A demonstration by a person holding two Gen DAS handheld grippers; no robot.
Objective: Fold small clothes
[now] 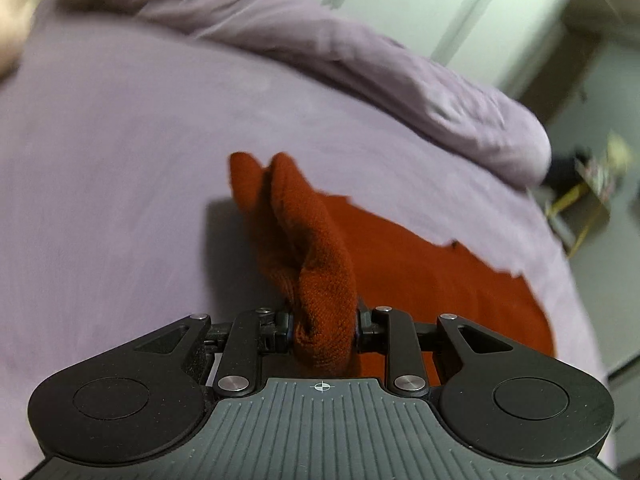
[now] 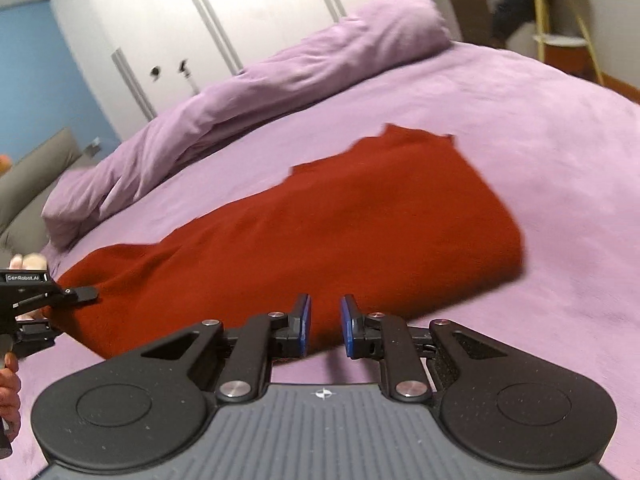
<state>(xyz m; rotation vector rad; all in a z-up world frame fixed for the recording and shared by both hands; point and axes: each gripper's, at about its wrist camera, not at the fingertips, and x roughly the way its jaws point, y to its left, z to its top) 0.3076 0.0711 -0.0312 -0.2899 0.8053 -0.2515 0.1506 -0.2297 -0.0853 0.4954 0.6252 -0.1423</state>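
A rust-red knitted garment [image 2: 320,220] lies partly folded on the purple bed [image 2: 540,160]. In the left wrist view my left gripper [image 1: 324,320] is shut on a bunched fold of the garment [image 1: 312,240], lifted off the sheet while the rest trails flat to the right. The right wrist view shows that same left gripper [image 2: 86,292] at the garment's left end, with a person's hand behind it. My right gripper [image 2: 325,322] hovers over the garment's near edge. Its blue pads [image 2: 306,324] stand a little apart with nothing between them.
A rolled purple duvet [image 2: 280,80] runs along the bed's far side. White wardrobe doors [image 2: 200,20] stand behind it. A yellow-legged side table [image 2: 560,12] is beyond the bed's corner, and a grey padded headboard [image 2: 36,176] sits at the left.
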